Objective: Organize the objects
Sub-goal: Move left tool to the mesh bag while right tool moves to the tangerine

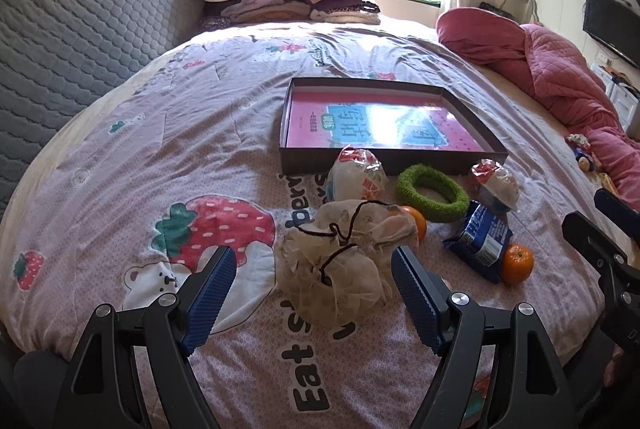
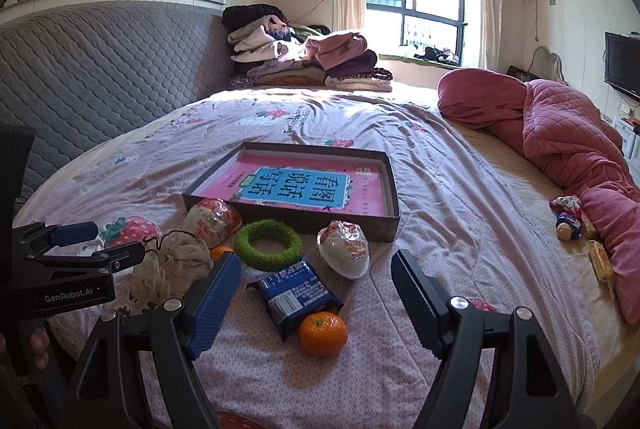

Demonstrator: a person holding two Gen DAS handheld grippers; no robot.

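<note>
Blue-padded left gripper [image 1: 312,263] stands spread wide and empty, straddling a crumpled beige mesh drawstring bag [image 1: 340,261] on the strawberry-print bed quilt [image 1: 160,133]. Blue-padded right gripper [image 2: 316,271] is likewise spread and holds nothing, above a blue foil snack packet [image 2: 294,295] and an orange tangerine [image 2: 323,333]. Shallow dark cardboard box tray [image 2: 390,225] contains only a pink-and-blue booklet [image 2: 304,185]. Green fuzzy ring [image 2: 268,241], two clear-wrapped white buns [image 2: 344,249] and a second tangerine [image 1: 416,223] lie outside it. Judged progress: sorting has barely begun; every loose item remains to be placed.
</note>
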